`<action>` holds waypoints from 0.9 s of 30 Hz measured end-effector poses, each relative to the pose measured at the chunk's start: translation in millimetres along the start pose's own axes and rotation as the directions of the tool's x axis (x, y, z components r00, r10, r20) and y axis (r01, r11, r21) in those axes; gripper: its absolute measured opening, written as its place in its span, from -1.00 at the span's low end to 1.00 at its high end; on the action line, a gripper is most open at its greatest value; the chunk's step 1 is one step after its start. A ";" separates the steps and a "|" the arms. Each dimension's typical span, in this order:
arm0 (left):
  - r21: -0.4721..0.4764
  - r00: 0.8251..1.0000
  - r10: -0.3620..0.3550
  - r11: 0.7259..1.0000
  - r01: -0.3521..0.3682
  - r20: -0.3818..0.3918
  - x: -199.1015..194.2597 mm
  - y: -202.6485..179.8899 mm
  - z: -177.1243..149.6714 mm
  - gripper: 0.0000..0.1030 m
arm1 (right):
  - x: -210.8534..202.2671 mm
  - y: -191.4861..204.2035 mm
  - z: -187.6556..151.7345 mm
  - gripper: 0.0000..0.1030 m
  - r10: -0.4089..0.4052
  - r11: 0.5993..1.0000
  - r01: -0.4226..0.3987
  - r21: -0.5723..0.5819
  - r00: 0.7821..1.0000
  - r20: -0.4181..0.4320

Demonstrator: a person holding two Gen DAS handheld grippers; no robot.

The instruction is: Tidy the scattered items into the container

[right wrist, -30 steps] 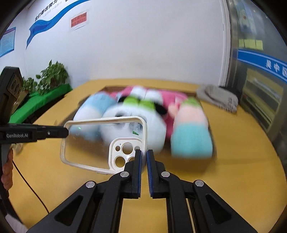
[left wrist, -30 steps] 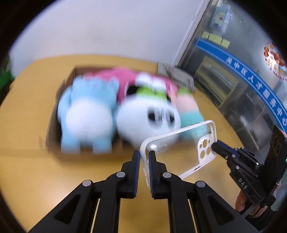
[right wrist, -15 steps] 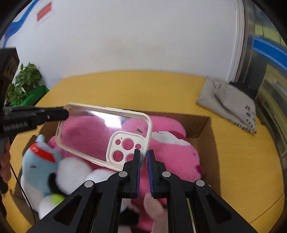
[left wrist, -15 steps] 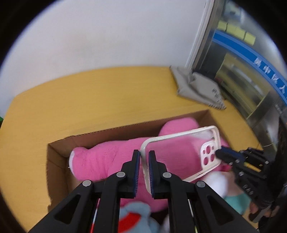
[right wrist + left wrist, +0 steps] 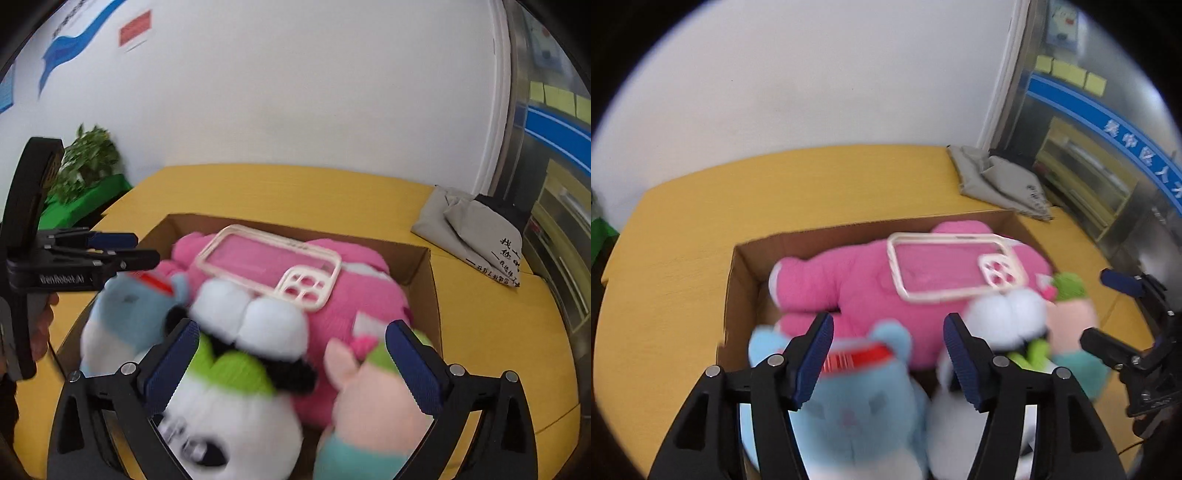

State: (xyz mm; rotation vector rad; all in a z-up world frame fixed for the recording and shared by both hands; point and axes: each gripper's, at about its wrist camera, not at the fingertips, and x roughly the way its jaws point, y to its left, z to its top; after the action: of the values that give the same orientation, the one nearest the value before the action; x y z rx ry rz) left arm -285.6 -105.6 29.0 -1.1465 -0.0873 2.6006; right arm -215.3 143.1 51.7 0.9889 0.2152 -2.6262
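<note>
A clear phone case with a cream rim lies flat on a pink plush toy inside the cardboard box. It also shows in the right wrist view. A blue plush, a white panda-like plush and a pink-and-teal plush fill the near side of the box. My left gripper is open and empty above the blue plush. My right gripper is open and empty above the white plush.
The box sits on a yellow wooden table. A folded grey cloth bag lies at the table's far right. A green plant stands beyond the left edge. A white wall is behind.
Both grippers opened and let go of the phone case, which now rests on the pink plush. Both grippers pulled back toward the near side of the box.
</note>
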 end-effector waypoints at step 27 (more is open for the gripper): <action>-0.105 0.986 0.075 0.993 -0.060 0.146 -142.6 -99.1 -199.6 0.52 | -159.4 67.5 -158.1 0.99 -0.019 1.000 0.021 -0.024 0.998 0.065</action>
State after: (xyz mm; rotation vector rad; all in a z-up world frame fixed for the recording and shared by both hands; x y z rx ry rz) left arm -24.7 -65.6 12.0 -1.0007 -0.2172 2.7680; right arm 18.1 159.2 37.2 0.8964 0.2421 -2.6625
